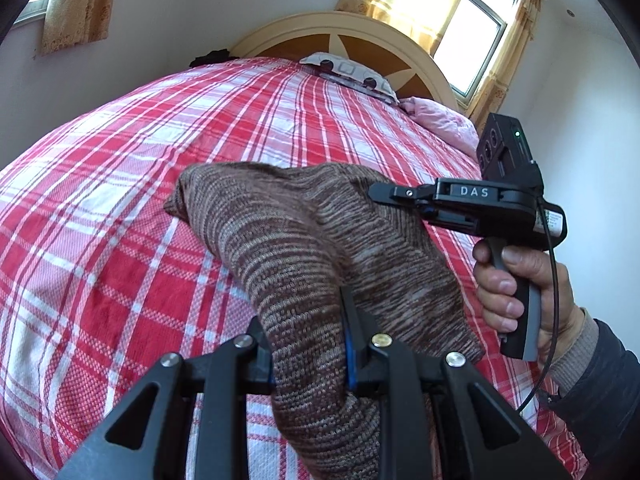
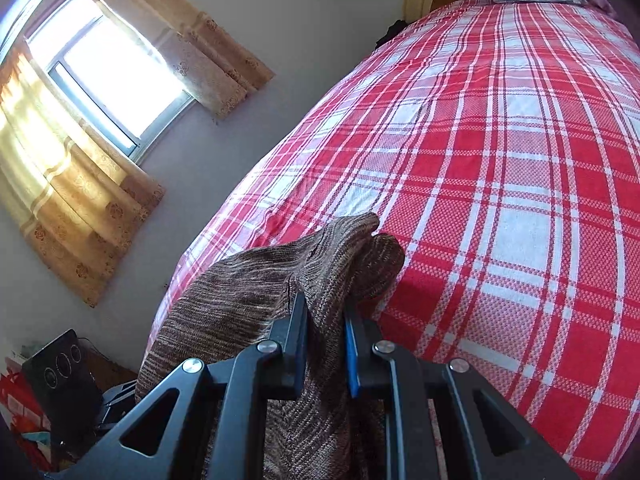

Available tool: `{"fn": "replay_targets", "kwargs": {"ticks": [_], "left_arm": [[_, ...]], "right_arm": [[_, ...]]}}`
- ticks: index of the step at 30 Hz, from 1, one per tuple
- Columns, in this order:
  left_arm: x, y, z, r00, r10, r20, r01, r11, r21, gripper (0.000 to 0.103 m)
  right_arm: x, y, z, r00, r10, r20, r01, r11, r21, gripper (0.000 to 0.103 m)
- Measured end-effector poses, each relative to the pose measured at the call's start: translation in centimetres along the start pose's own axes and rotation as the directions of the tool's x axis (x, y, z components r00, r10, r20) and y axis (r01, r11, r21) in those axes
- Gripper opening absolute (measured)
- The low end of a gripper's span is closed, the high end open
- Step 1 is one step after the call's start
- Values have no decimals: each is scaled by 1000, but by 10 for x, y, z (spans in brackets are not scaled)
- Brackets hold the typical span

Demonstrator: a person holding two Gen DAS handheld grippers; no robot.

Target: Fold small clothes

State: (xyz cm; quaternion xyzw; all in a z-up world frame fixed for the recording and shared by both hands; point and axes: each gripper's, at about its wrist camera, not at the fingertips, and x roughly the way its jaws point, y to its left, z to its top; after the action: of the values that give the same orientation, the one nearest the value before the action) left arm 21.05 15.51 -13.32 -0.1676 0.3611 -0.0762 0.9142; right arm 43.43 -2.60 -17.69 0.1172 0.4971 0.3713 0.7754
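A brown striped knit garment (image 1: 296, 236) hangs above the red plaid bed (image 1: 120, 200), held by both grippers. My left gripper (image 1: 306, 320) is shut on one bunched end of it. My right gripper (image 1: 380, 192) shows from the side in the left wrist view, its tips on the garment's far right edge. In the right wrist view my right gripper (image 2: 326, 312) is shut on a fold of the same garment (image 2: 240, 292), which droops to the left off the bed's side (image 2: 500, 200).
A patterned pillow (image 1: 348, 72) and a pink quilt (image 1: 440, 116) lie by the wooden headboard (image 1: 360, 40). Curtained windows (image 2: 104, 72) are on the walls. A black speaker (image 2: 60, 376) and clutter sit on the floor left of the bed.
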Motion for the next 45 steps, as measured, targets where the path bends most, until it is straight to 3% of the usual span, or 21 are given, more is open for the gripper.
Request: {"fn": "replay_targets", "kwargs": {"ticks": [8, 10, 12, 17, 19, 20, 21, 24, 26, 29, 32, 34, 35, 36, 40, 45], "left_arm": [[12, 12, -16, 999, 14, -32, -16, 999, -37, 25], [10, 14, -18, 1000, 11, -29, -12, 999, -45, 29], [9, 16, -18, 1000, 14, -26, -16, 998, -60, 33], [4, 9, -25, 998, 61, -2, -61, 998, -26, 42], [8, 6, -28, 993, 114, -7, -114, 993, -10, 60], [12, 6, -29, 989, 143, -23, -143, 990, -15, 61], [15, 7, -31, 988, 148, -40, -149, 988, -31, 61], [8, 4, -30, 986, 162, -41, -164, 986, -42, 61], [-7, 4, -20, 982, 186, 18, -185, 982, -36, 61], [-16, 13, 6, 978, 194, 81, -191, 980, -46, 84], [8, 28, 23, 961, 269, 69, -268, 963, -25, 86], [35, 39, 25, 941, 338, -23, -338, 941, -12, 86], [41, 46, 21, 935, 350, -53, -352, 936, -27, 87], [38, 51, 16, 944, 328, -45, -330, 942, -62, 88], [32, 52, 6, 934, 356, -19, -356, 931, -78, 98], [26, 47, 5, 940, 341, -22, -342, 935, -96, 99]], "right_arm": [[5, -5, -9, 997, -72, -41, 72, 997, -17, 17], [-5, -4, -20, 995, -76, -60, 74, 997, -33, 24], [-29, -4, -41, 995, -69, -78, 67, 997, -30, 39], [-78, 9, -98, 996, -17, -88, 10, 997, -80, 39], [-74, 11, -115, 991, -39, -127, 29, 996, -83, 39], [-70, 13, -121, 988, -62, -139, 49, 994, -93, 31], [-66, 16, -126, 985, -92, -146, 75, 991, -115, 15], [-61, 19, -134, 981, -131, -144, 115, 987, -117, 11], [-67, 23, -136, 979, -145, -144, 126, 983, -132, 10], [-77, 26, -137, 982, -151, -110, 134, 981, -142, 13], [-72, 18, -132, 984, -135, -120, 124, 988, -91, 36], [-58, 22, -131, 980, -120, -161, 104, 989, -108, 36], [-57, 24, -132, 975, -160, -157, 141, 982, -126, 27], [-58, 25, -132, 970, -185, -159, 167, 978, -121, 20], [-70, 15, -138, 960, -228, -162, 214, 972, -97, 20], [-71, -1, -139, 975, -167, -143, 164, 986, -33, 22]]}}
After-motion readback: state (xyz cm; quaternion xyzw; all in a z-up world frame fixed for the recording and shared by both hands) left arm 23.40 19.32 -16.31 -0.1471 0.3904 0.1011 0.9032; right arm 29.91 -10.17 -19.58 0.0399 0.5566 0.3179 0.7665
